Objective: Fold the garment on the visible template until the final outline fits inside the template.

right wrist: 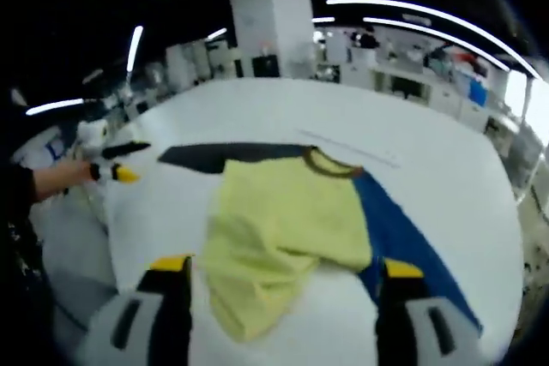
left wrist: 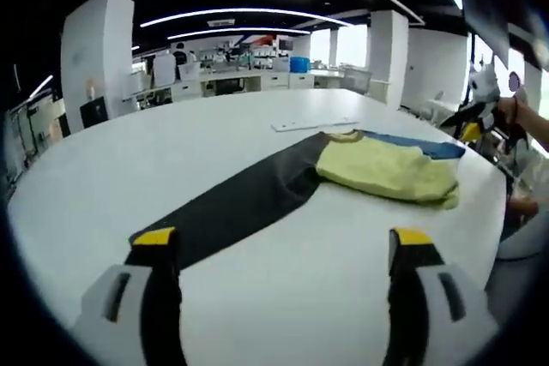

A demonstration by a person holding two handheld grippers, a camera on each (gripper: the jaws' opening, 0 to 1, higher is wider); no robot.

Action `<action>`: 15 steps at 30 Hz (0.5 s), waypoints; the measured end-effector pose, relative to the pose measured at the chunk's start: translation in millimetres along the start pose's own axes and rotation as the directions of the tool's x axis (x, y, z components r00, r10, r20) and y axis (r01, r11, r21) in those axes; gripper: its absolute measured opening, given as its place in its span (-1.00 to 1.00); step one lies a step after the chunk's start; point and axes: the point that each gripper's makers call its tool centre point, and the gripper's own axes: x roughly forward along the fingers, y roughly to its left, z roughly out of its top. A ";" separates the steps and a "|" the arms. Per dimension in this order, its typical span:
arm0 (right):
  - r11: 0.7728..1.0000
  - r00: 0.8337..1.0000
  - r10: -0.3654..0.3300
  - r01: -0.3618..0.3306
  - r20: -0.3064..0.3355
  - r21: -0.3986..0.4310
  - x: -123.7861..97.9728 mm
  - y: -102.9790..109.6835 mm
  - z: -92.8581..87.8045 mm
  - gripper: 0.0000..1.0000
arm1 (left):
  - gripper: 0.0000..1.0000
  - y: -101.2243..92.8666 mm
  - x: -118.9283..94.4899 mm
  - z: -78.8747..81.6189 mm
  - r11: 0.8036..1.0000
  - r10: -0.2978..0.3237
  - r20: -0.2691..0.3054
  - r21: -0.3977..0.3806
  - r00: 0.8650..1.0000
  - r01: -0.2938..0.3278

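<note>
In the left gripper view, the left tongs [left wrist: 283,250] stood wide open above the white bench [left wrist: 129,160] and held nothing. Its left yellow-tipped jaw was over the near end of a dark panel [left wrist: 240,203], though it is not clear if it touched it. The panel ran as a long strip from there up and to the right. At its far end lay the garment [left wrist: 386,169], a pale yellow shirt with a brown collar, bunched and partly folded. A blue panel [left wrist: 420,145] showed just behind the shirt. A thin white strip [left wrist: 313,124] lay on the bench beyond the collar. At the right edge of this view the right tongs [left wrist: 472,122] hung off the bench edge, held in a hand [left wrist: 515,113].

In the right gripper view, the left tongs [right wrist: 120,160] appeared at the left, held in a hand [right wrist: 77,173], beside the bench [right wrist: 446,169]. The dark panel [right wrist: 223,154] lay behind the garment [right wrist: 274,229], which lay in the middle with its collar away from the camera and its near edge crumpled between the jaws. The blue panel [right wrist: 403,246] came out from under the shirt and ran down to the right. The right tongs [right wrist: 283,267] were also wide open and empty, with one jaw on each side of the near edge of the shirt.
</note>
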 end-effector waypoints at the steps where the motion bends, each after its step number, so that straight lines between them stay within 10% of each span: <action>1: 1.000 1.000 0.016 -0.016 -0.003 -0.011 4.6 6.0 2.5 0.77 | 0.98 -0.9 -0.7 0.5 1.000 -0.008 0.005 -0.003 1.000 0.008; 15: 0.971 0.977 0.198 -0.207 -0.080 -0.123 60.2 88.3 7.6 0.59 | 0.98 -47.8 -7.3 10.4 0.992 -0.124 0.013 0.016 0.992 0.124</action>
